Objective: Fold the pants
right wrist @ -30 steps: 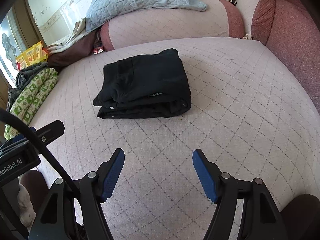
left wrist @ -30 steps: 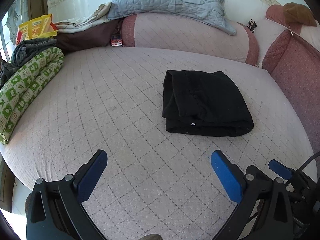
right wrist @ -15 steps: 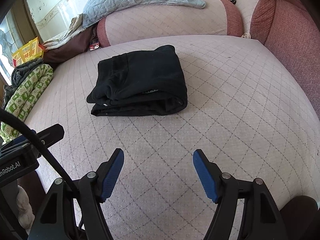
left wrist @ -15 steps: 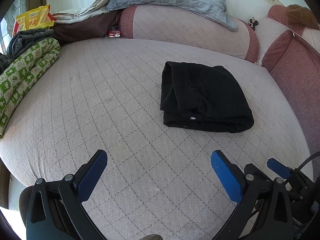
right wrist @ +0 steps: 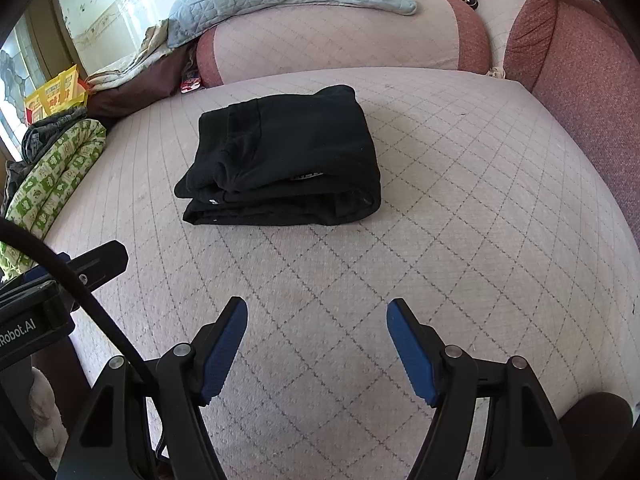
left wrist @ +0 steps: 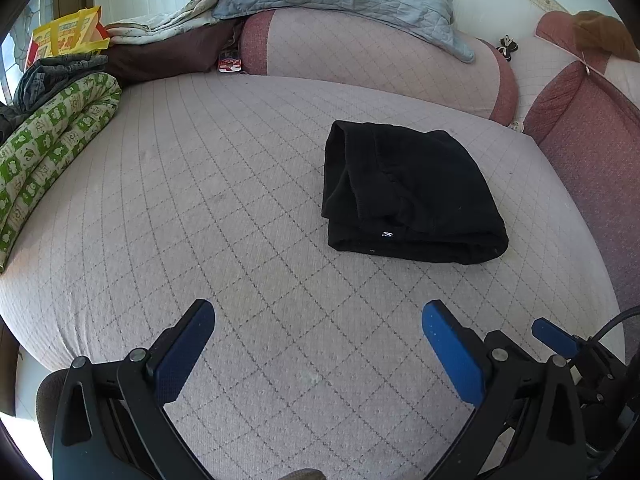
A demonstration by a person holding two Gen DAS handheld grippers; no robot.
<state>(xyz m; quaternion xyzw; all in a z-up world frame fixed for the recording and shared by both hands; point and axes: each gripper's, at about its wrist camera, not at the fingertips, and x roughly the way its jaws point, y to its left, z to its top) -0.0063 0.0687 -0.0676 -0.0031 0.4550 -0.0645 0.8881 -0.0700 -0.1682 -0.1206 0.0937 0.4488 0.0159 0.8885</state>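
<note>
- Nothing much is shifting since a sec ago: pants are sitting a touch lower in both views, bundle unchanged, so folding is looking done.
- Left gripper (left wrist: 318,322) and right gripper (right wrist: 317,320) are hanging wide open, empty, w/ nothing between the jaws.
- Black pants (left wrist: 404,192) are lying folded mid-bed (left wrist: 200,200), well apart from both.
- Right view is showing stacked layers at the near edge (right wrist: 280,210); left view is showing the green quilt (left wrist: 48,148) more fully.

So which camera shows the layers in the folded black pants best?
The right wrist view: the folded black pants face it with their stacked open edges, so the layers show. The left wrist view sees them more from the side, mostly top and one edge.
</note>
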